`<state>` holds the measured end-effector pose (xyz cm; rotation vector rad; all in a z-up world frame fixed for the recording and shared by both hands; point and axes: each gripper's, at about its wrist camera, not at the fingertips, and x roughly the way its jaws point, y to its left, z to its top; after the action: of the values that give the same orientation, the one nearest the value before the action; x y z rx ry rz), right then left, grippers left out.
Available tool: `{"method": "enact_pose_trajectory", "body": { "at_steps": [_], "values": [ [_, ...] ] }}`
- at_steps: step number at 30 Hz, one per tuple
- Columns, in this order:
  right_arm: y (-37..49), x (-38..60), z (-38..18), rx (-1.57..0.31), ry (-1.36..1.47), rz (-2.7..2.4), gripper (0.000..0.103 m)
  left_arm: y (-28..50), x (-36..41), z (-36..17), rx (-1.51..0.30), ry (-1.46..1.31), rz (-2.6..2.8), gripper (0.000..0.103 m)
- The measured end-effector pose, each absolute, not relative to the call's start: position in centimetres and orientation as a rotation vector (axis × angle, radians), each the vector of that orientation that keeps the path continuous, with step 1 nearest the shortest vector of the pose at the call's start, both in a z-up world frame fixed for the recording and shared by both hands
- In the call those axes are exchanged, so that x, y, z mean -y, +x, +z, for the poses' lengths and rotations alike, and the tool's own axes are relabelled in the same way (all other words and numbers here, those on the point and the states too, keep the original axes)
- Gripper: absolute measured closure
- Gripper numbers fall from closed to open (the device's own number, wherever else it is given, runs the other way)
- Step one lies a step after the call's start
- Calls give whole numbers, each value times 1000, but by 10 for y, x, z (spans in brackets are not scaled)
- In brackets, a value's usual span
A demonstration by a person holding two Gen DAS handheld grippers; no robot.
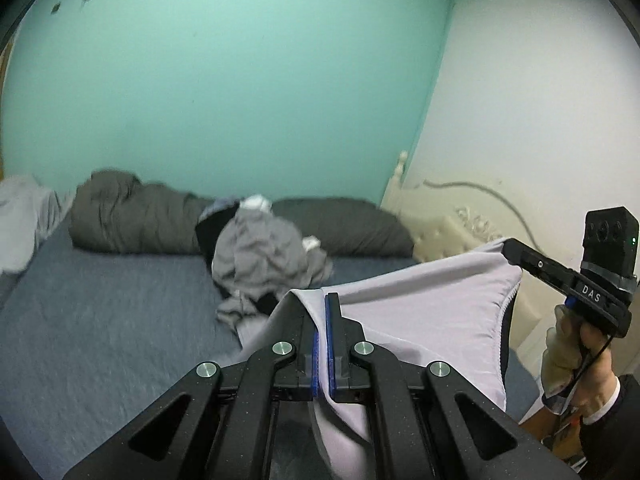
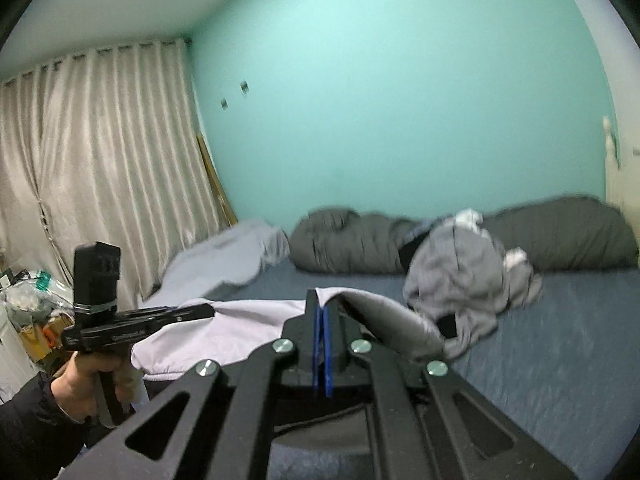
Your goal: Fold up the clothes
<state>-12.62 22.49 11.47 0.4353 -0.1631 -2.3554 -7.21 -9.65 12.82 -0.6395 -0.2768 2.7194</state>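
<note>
a pale lilac smooth-fabric garment [image 1: 420, 312] hangs stretched in the air above the blue-sheeted bed [image 1: 100, 312], between both tools. the left gripper [image 1: 322, 308] is clamped on one edge, the right gripper [image 2: 322, 312] on the other. a crumpled grey clothes heap [image 1: 260, 256] lies beyond, before dark grey pillows [image 1: 132, 212].

a blue-sheeted bed [image 1: 100, 320] carries a crumpled grey clothes heap [image 1: 264, 256], two dark grey pillows [image 1: 132, 216] and a pale blanket [image 2: 224, 256].

Smooth, faintly sheeny pale cloth garment [image 1: 420, 312]; matt black plastic left gripper [image 1: 322, 320] with shiny metal pins; rough blue bedsheet [image 1: 100, 320].
</note>
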Motion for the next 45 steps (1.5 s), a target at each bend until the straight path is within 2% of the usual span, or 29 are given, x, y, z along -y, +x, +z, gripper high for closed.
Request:
{"method": "enact_pose_trajectory", "body": {
  "at_steps": [5,11,14,18,30,32,34,38,40,45],
  "values": [
    [-97,-226,172,129,336,-2374,102,-48,91,185,222,-544,2729,101],
    [-65,-227,230,89,267,-2402,102,-17,87,222,193,-478,2710,101],
    [-50,-226,249,53,252,-2417,102,-15,82,222,190,-495,2687,100],
    [-51,-224,250,26,285,-2437,102,-34,76,192,203,-617,2653,100],
    [-132,-209,95,-9,684,-2454,102,-136,61,-8,260,-1076,2586,96],
    [-145,-206,70,-18,752,-2452,102,-142,64,-34,270,-1116,2588,86],
    [-159,-206,46,-23,822,-2451,102,-142,70,-52,293,-1120,2599,61],
    [-183,-206,-2,-18,949,-2449,102,-127,77,-84,320,-1121,2583,57],
    [-194,-207,-23,-10,999,-2450,102,-117,70,-96,289,-1133,2563,46],
    [-217,-208,-63,26,1089,-2454,102,-111,36,-141,223,-1203,2479,38]
  ]
}}
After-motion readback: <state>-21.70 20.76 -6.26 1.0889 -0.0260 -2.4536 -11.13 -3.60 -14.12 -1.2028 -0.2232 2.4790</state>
